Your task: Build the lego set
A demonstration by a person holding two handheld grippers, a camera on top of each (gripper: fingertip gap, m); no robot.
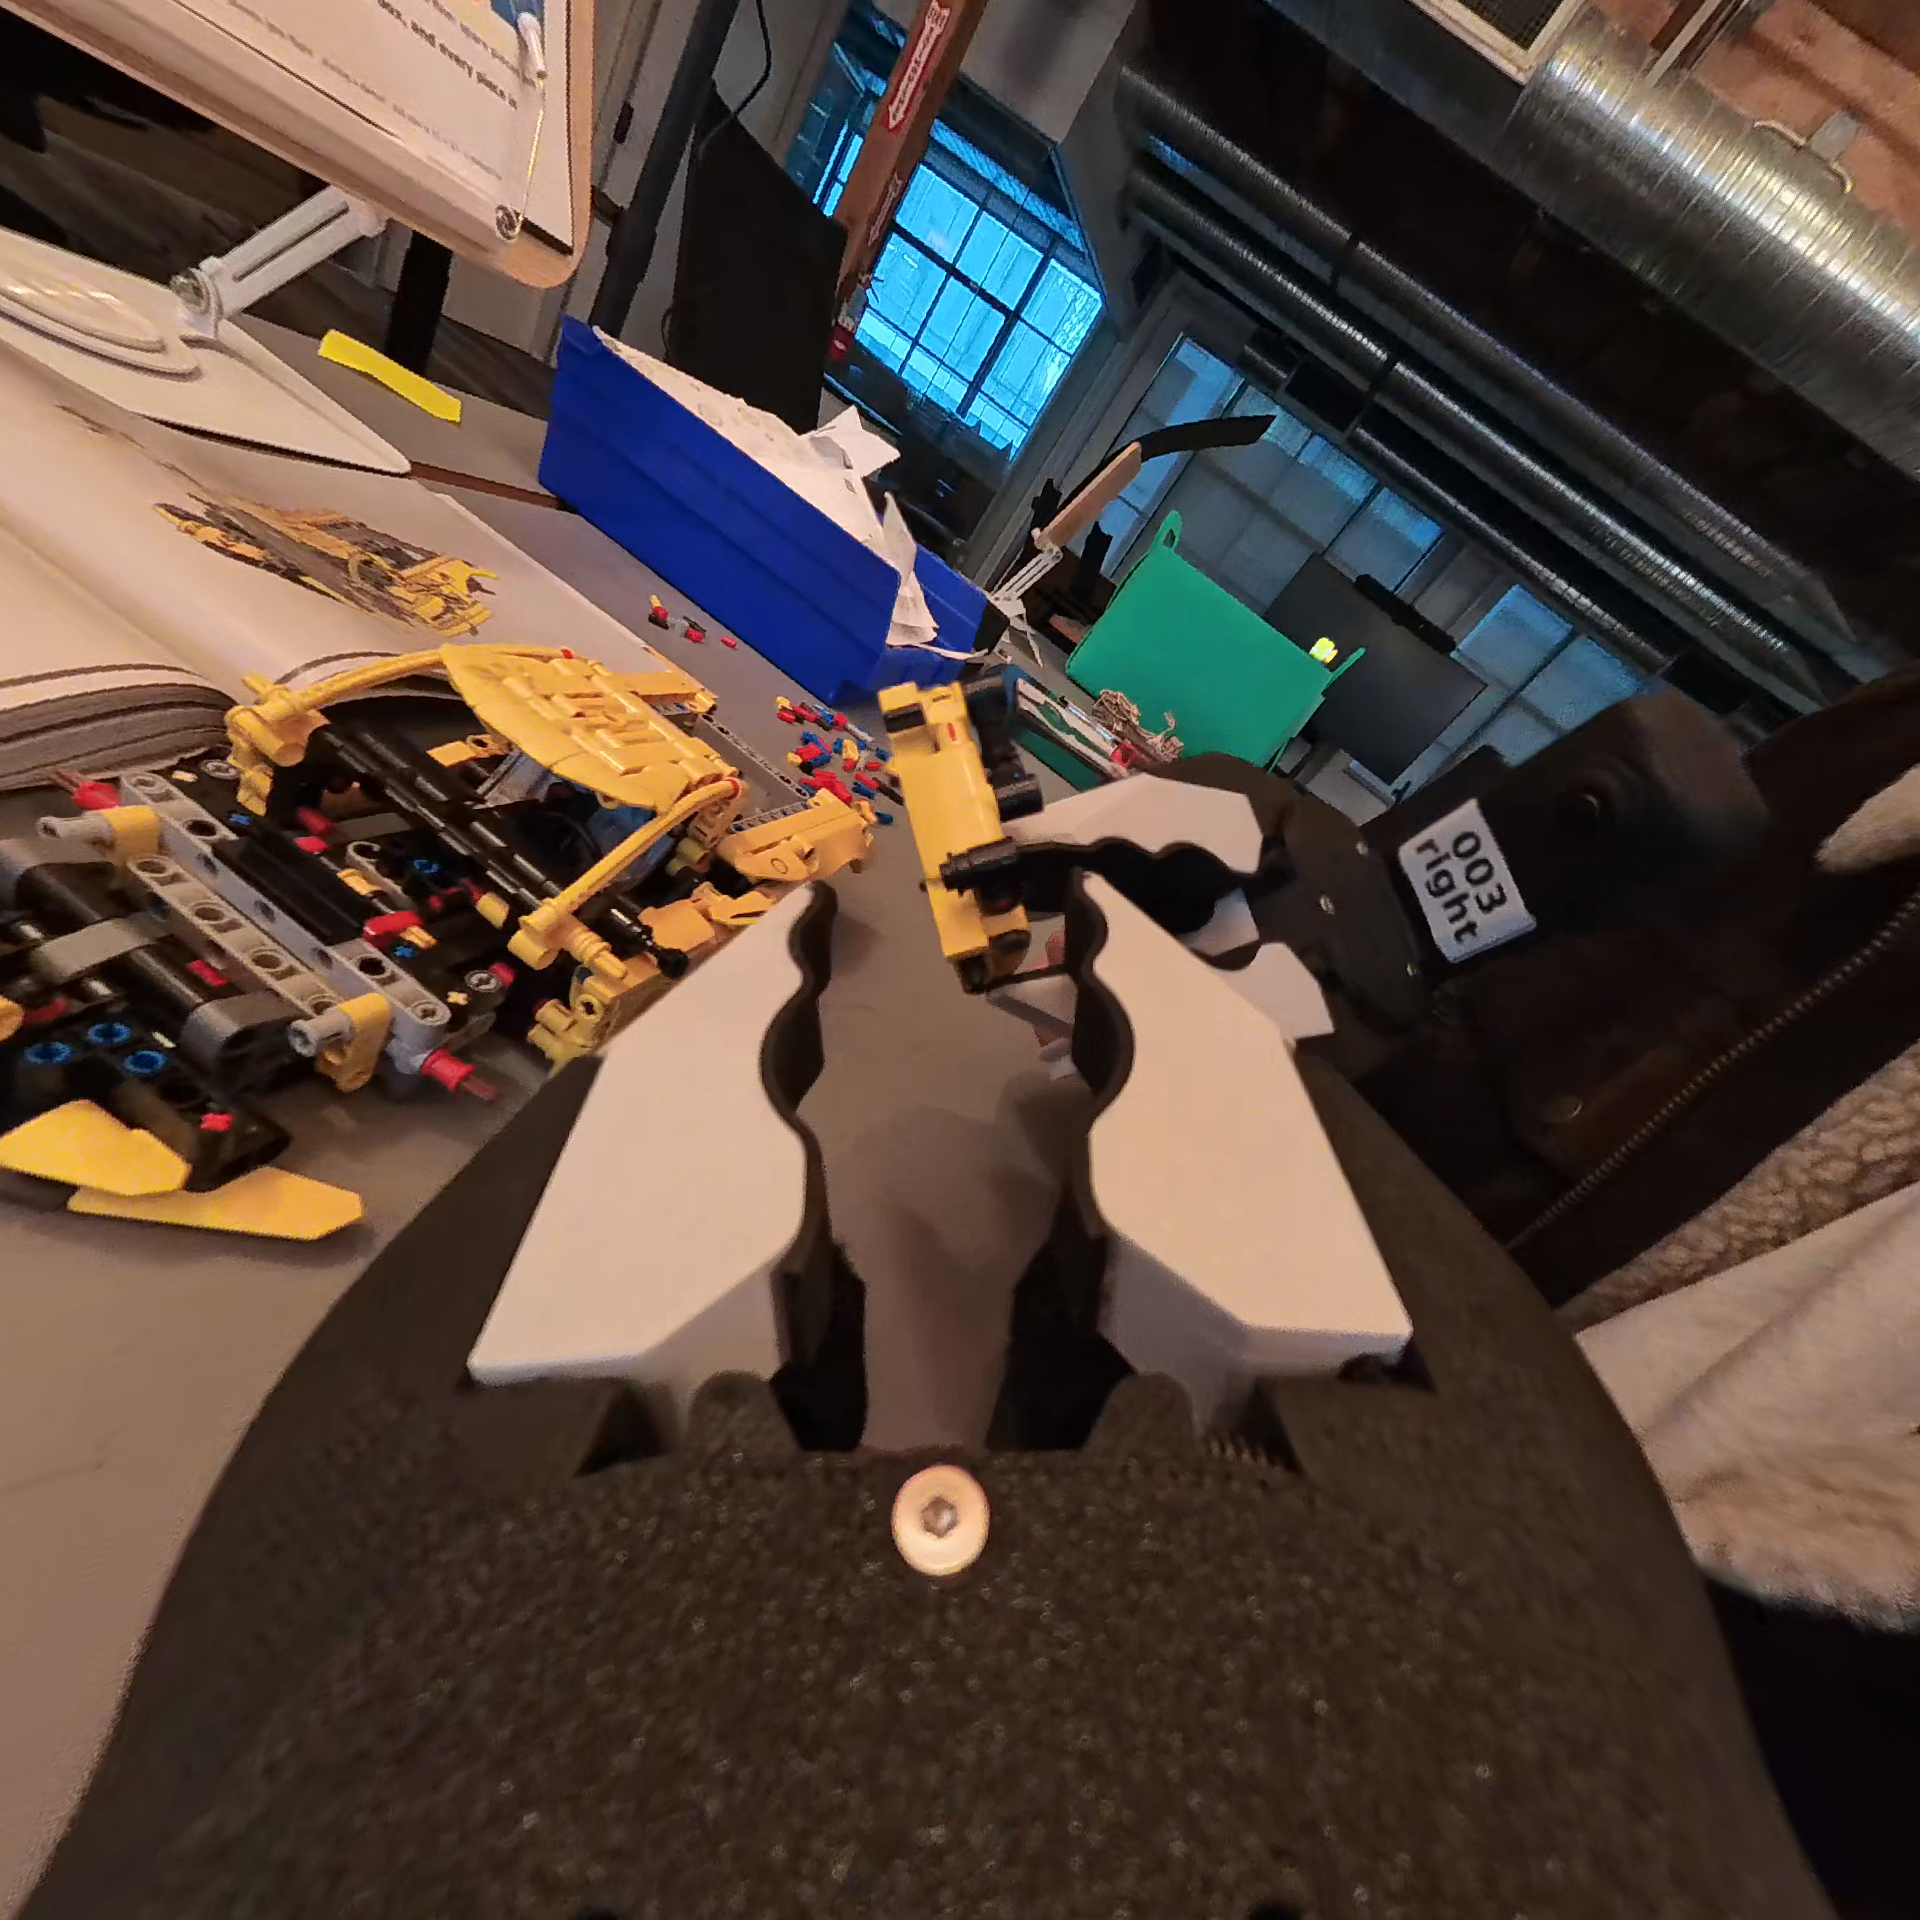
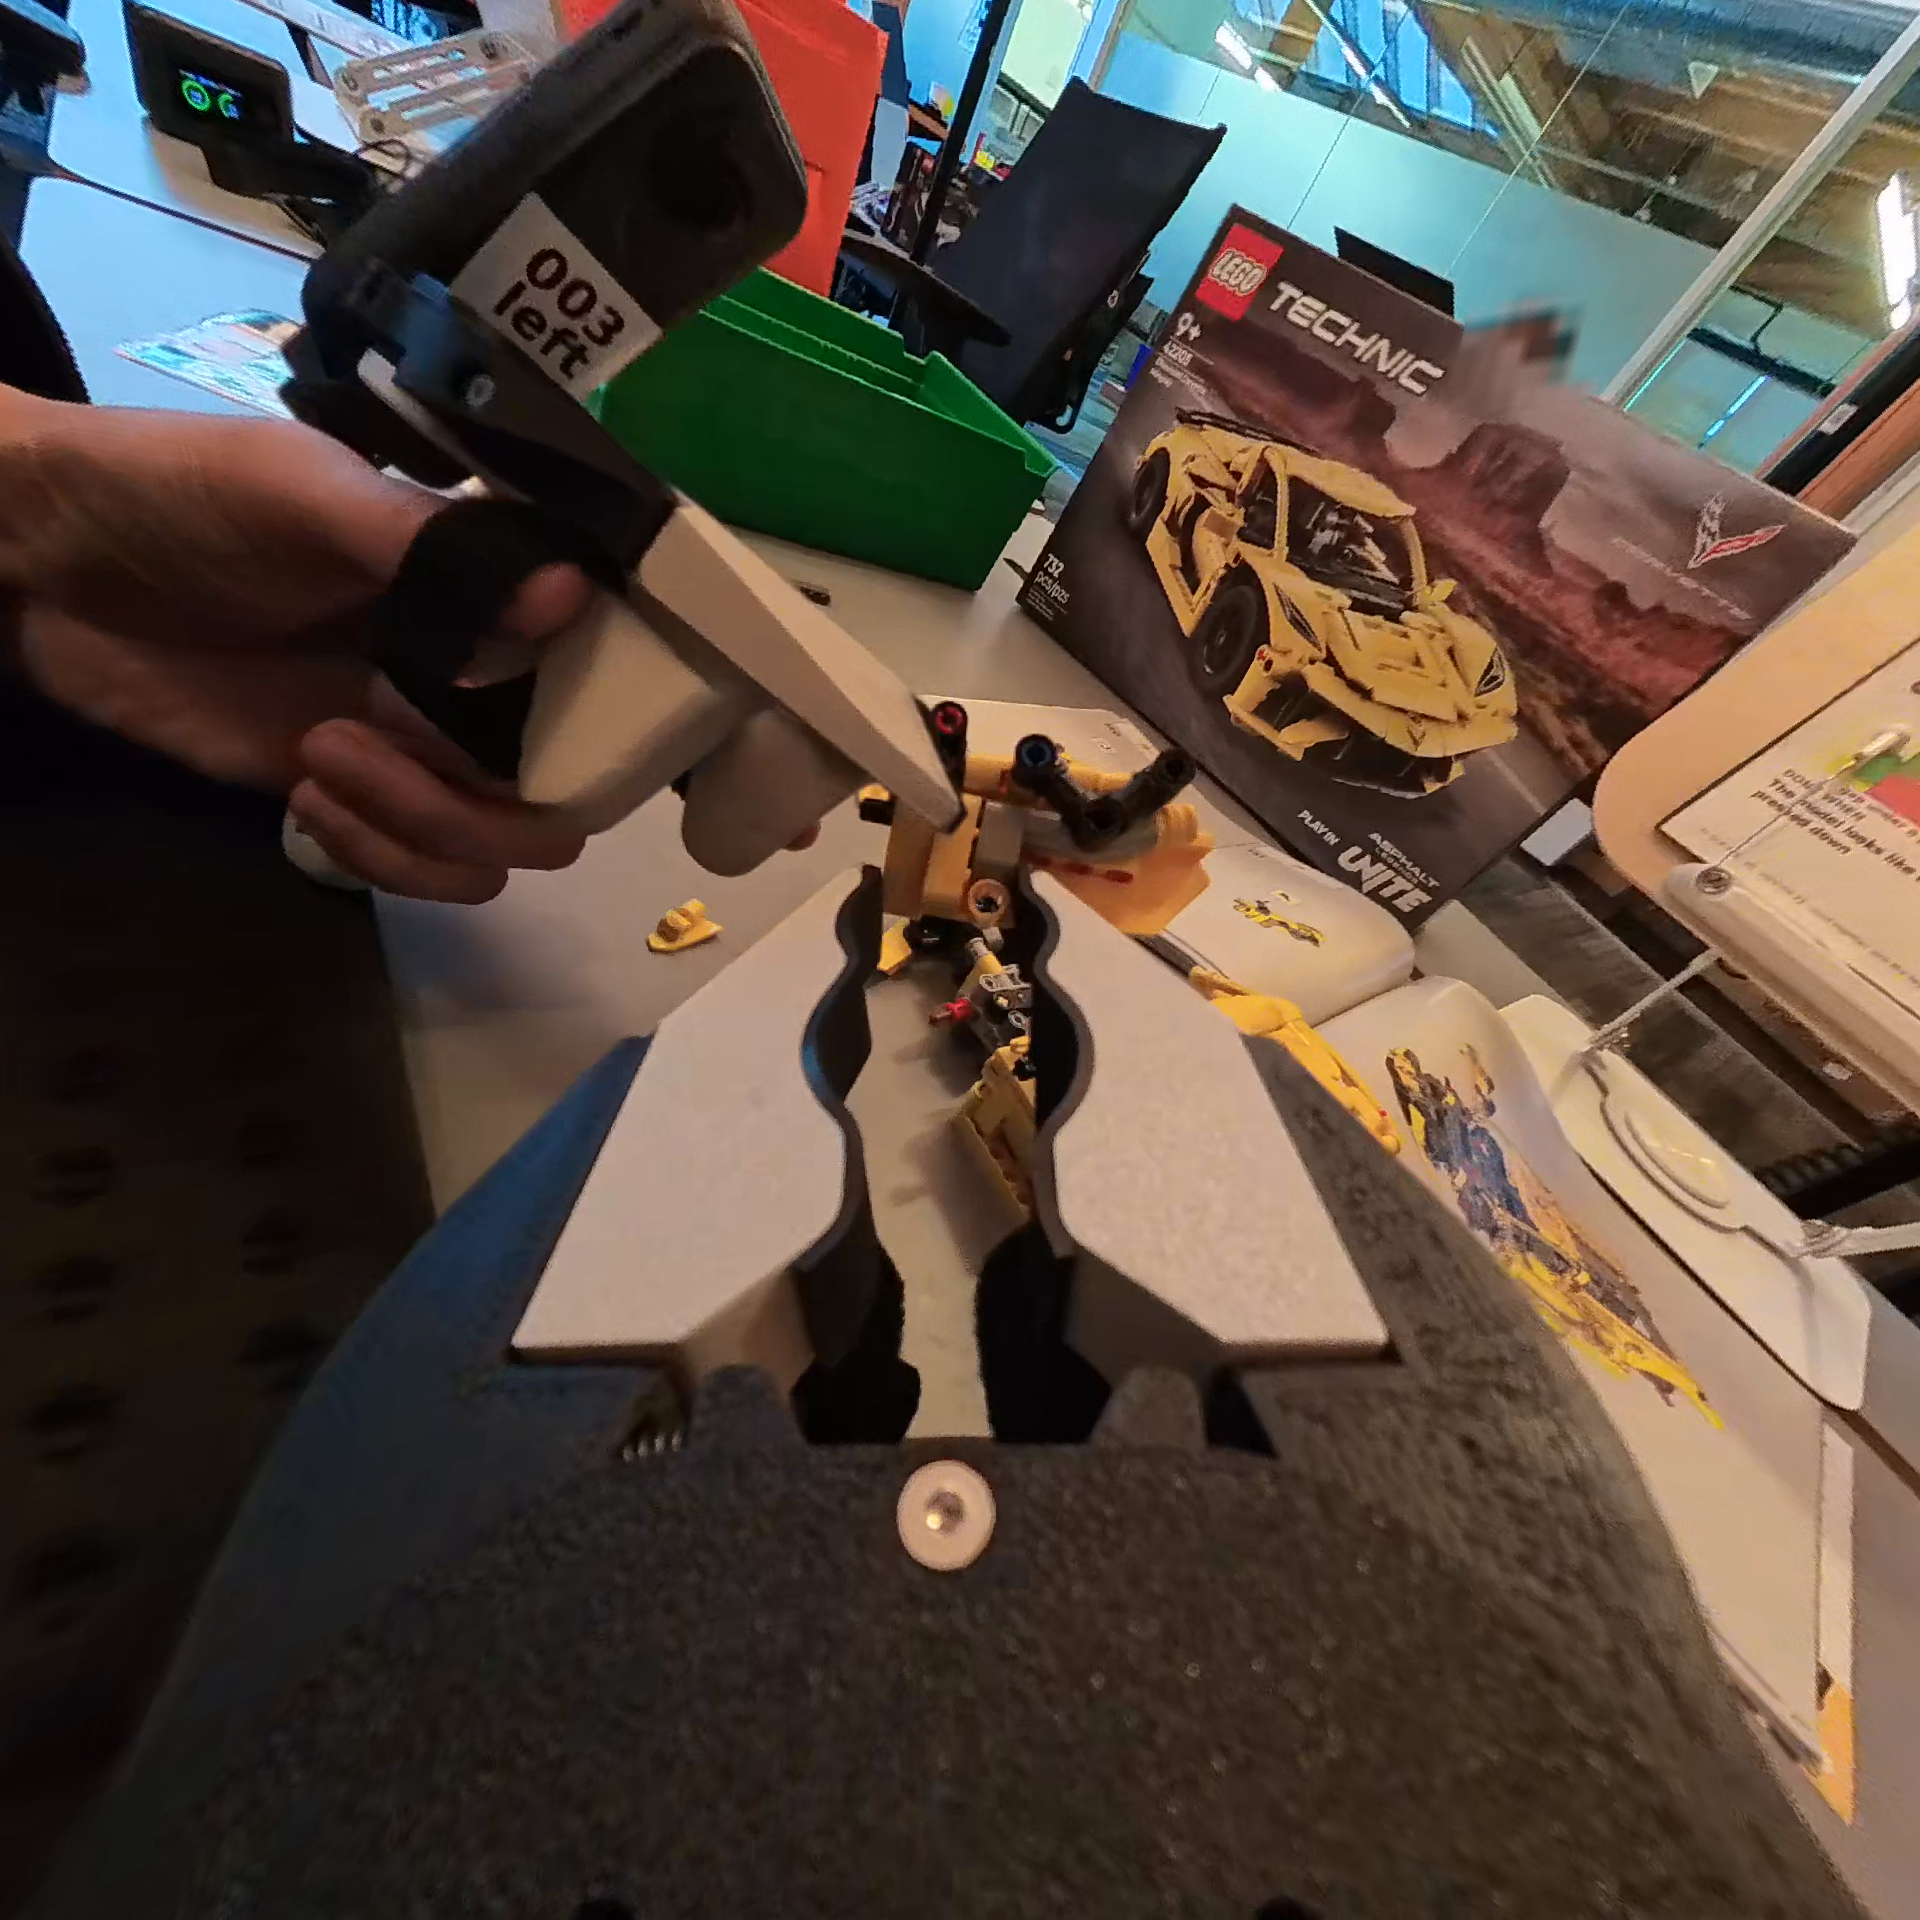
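Note:
My right gripper (image 2: pixel 945 883) is shut on a small yellow and black sub-assembly (image 2: pixel 956 852) and holds it above the table; black angled pins stick out of its top. In the left wrist view the same sub-assembly (image 1: pixel 956 831) stands upright in the right gripper (image 1: pixel 1023 904). My left gripper (image 1: pixel 945 914) is open and empty, its tips right at the sub-assembly's lower end. In the right wrist view the left gripper (image 2: pixel 873 810) comes in from the left and its upper finger touches the sub-assembly. The half-built yellow car chassis (image 1: pixel 416 831) lies on the table to the left.
An open instruction booklet (image 1: pixel 260 582) lies behind the chassis. Loose red, blue and black pins (image 1: pixel 831 748) are scattered near a blue bin (image 1: pixel 727 520). A green bin (image 2: pixel 810 447), the set's box (image 2: pixel 1403 582) and a small yellow piece (image 2: pixel 681 925) are also on the table. My left and right fingertips are right by each other. Both grippers' tips are roughly 12 cm from the small yellow piece (image 2: pixel 681 925).

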